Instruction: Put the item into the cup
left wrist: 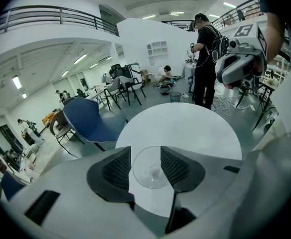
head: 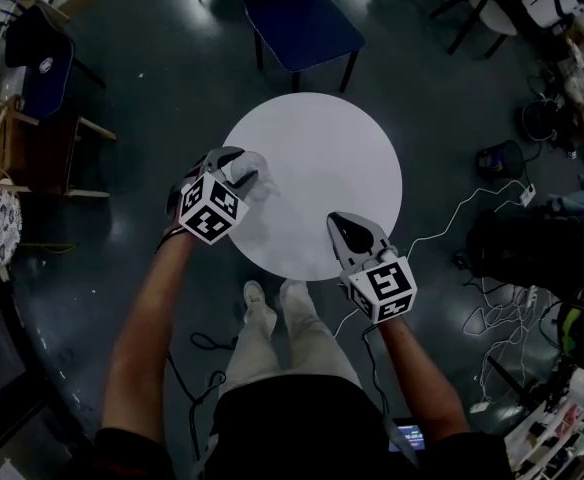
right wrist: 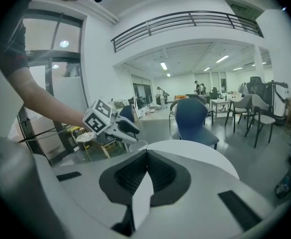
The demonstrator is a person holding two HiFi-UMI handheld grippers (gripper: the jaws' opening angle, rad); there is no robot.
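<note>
Forearms (head: 152,338) outstretched, left gripper (left wrist: 146,154) spread round cup (left wrist: 148,176), right gripper (right wrist: 146,157) seemingly pinching slip (right wrist: 139,203)

A round white worktop (head: 342,158) stands on a dark, glossy floor (head: 152,88). The only thing seen resting on it is a clear, upright cup (left wrist: 148,172), close to the left edge. The rest of the top shows plain white surface. A blue chair (head: 302,18) stands on the floor just beyond the far edge.
</note>
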